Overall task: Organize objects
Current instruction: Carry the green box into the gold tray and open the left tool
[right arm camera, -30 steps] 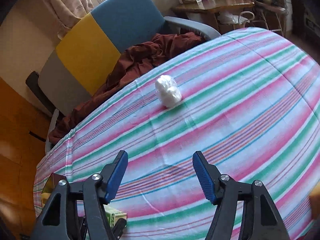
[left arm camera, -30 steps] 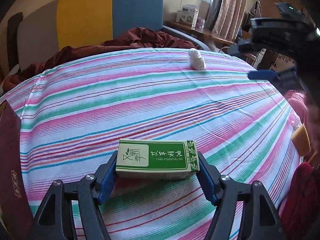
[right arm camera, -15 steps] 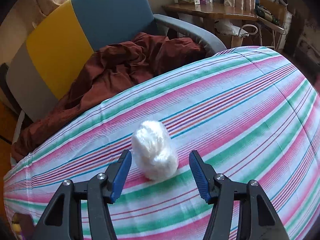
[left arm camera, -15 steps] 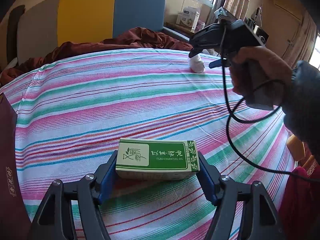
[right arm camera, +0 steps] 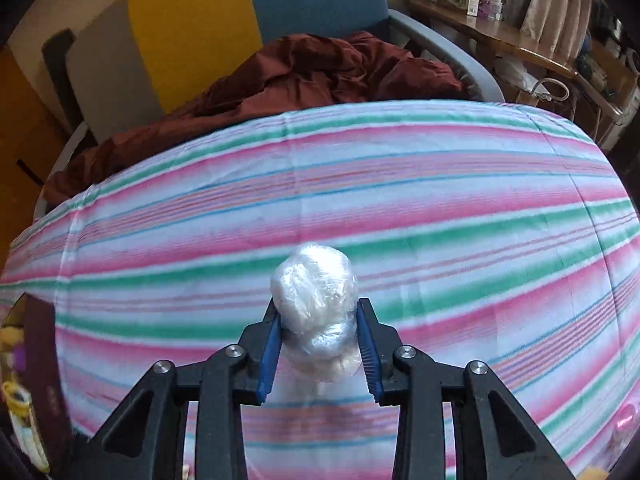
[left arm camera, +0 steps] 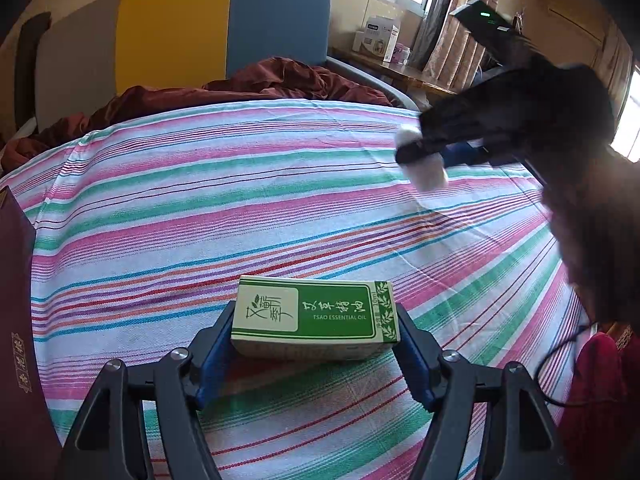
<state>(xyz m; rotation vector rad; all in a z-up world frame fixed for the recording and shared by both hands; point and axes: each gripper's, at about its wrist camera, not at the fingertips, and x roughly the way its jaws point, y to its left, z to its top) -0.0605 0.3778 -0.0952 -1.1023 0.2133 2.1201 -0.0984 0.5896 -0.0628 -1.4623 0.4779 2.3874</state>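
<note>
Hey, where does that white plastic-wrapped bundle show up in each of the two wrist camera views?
Left wrist view: the white plastic-wrapped bundle is at upper right, clamped in the right gripper, above the striped cloth.
Right wrist view: the bundle is at lower centre, squeezed between the blue pads.
Shared landmark: the yellow and blue chair back beyond the cloth.

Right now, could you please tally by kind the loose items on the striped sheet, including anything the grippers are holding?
Green boxes: 1, the box, between the left gripper pads.
White plastic-wrapped bundles: 1, the bundle, pinched by the right gripper, whose jaws have just been closing.
Total: 2
</note>
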